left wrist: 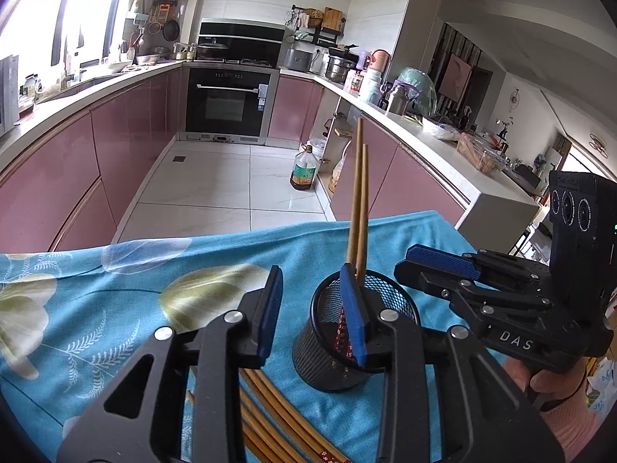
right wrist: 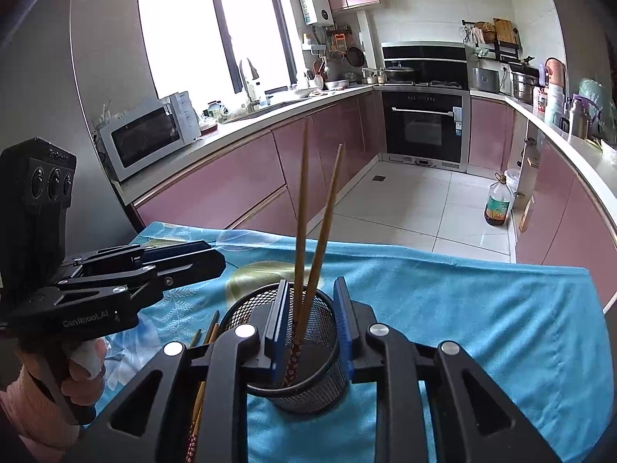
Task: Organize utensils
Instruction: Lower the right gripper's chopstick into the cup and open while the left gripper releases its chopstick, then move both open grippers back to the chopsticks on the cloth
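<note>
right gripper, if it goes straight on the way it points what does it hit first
Most likely the two chopsticks standing in the mesh cup: they rise between the open fingers of the right gripper. Depth is hard to judge.

Black wire-mesh metal cup (right wrist: 300, 351), matt, centre low. Plain matt wood chopsticks (right wrist: 314, 231), printed red ends. Soft blue floral cloth (right wrist: 482, 308), slightly creased. Matt black plastic gripper (left wrist: 312, 308), ribbed blue pads (left wrist: 270, 312), bright metal rivets. Glossy pink cabinets (left wrist: 127, 115) at left; glossy pale floor tiles (left wrist: 231, 177), centre.
</note>
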